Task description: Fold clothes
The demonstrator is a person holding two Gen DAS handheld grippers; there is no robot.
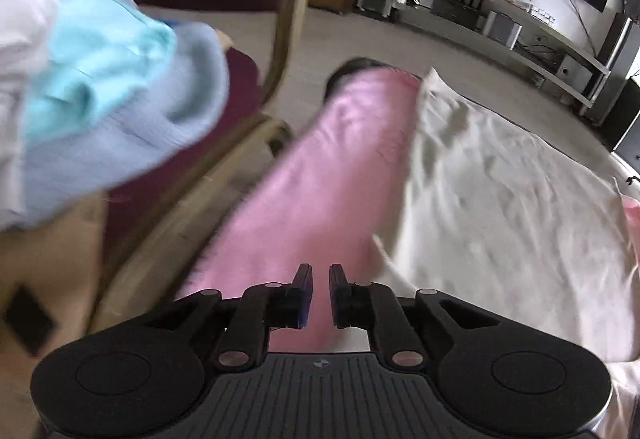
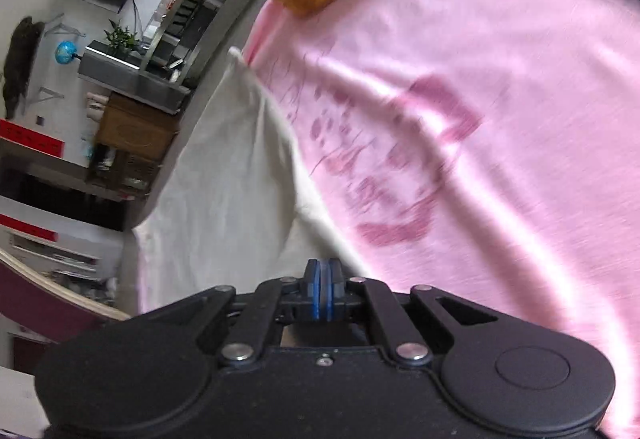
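the left tool (image 1: 320, 281) hangs over a pink garment (image 1: 320, 175) with a narrow gap between its fingers, nothing caught in it; pink cloth shows through the gap below. the right tool (image 2: 322, 279) has its blue-padded fingers pressed flat together, and whether a thin edge of cloth is pinched between them cannot be told from this view. in the left wrist view the pink garment runs as a long band away from the tool, along the edge of a table draped in a wrinkled white cloth (image 1: 500, 179). in the right wrist view the same pink garment (image 2: 480, 99) fills most of the frame, a darker pink print on its front, blurred, with the white cloth (image 2: 224, 175) beside it to the left. off to the left of the left tool, a heap of light blue and white clothes (image 1: 104, 79) sits on a wooden chair (image 1: 288, 11) with a dark red seat. a brown rounded shape at the top of the right wrist view is too blurred to name.
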